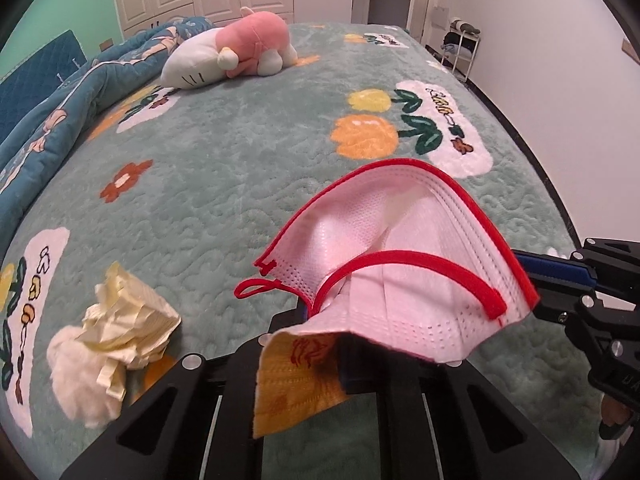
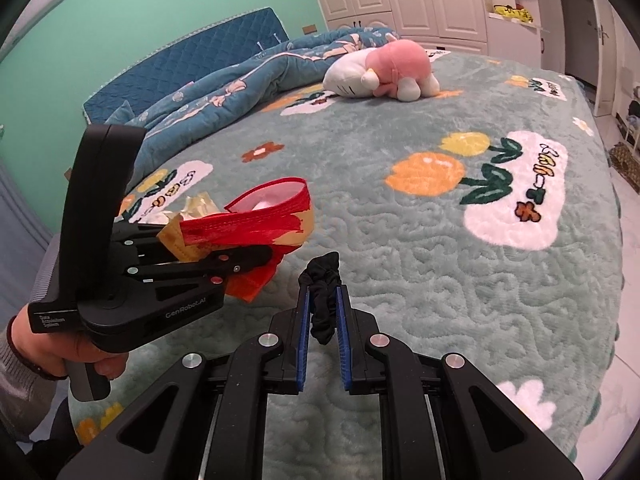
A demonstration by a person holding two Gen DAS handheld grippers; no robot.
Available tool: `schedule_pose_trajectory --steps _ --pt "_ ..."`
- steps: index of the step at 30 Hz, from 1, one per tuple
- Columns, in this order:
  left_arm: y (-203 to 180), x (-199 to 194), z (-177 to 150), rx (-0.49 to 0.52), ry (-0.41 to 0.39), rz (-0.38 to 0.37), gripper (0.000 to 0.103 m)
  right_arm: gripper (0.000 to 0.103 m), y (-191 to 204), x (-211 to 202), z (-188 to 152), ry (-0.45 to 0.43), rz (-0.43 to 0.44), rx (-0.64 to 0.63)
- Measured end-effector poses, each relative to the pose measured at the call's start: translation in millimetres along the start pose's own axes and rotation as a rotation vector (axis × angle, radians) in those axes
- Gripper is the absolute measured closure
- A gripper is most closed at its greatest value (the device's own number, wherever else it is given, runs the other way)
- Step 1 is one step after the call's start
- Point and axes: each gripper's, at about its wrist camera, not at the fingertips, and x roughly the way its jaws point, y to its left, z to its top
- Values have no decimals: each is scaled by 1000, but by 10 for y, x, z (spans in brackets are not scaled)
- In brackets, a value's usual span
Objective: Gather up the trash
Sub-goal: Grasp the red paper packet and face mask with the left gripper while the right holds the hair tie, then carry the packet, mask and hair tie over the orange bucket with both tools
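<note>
Both claws are loaded, so collection is partway done. The left gripper (image 1: 344,344) has its jaws pressed together on a face mask (image 1: 404,276), pinching it at the lower folded edge. The mask's pink lining and red trim fan out above and ahead of the fingertips, clear of the bedspread (image 1: 224,184). The right-wrist view confirms it: the mask's red-and-orange outer side bunches at the left claw's tip, lifted off the fabric.

The right gripper (image 2: 323,312) pinches a small black fabric item (image 2: 322,300), possibly a hair tie or scrunched cloth; which one can't be told. It sits between the blue pads, sticking out past the fingertips and hanging a little below them.

What's left, as far as visible: a crumpled yellowish paper wad (image 1: 128,320) lies on the bedspread to the left of the left claw, near its base, partly over a white fluffy patch of the pattern. It is untouched. No bin or bag shows in either view, so both held items likely need dropping off before the paper can be picked up.

Surroundings: a pink-and-white plush toy (image 1: 236,54) lies far ahead of both claws, and a blue quilt (image 1: 60,120) is heaped ahead-left along the bed edge. Neither looks like trash, and neither blocks anything. The two claws sit close side by side, the right one just right of the mask, so the mask's loose ear loop (image 1: 256,290) could snag.
</note>
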Motion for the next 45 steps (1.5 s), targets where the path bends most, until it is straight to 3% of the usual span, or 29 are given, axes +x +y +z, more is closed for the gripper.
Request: schedule_pose_trajectory --steps 10,22,32,45 --pt "-126 -694 -305 -29 -21 27 90 90 354 -674 -163 -41 32 -10" --pt "-518 -1459 -870 -26 -28 42 90 90 858 -1830 -692 -92 62 -25" --pt "-1013 -1711 -1229 65 -22 21 90 90 1109 -2521 -1180 -143 69 -14" --pt "-1735 -1882 -1486 224 -35 -21 90 90 978 -3121 -1666 -197 -11 46"
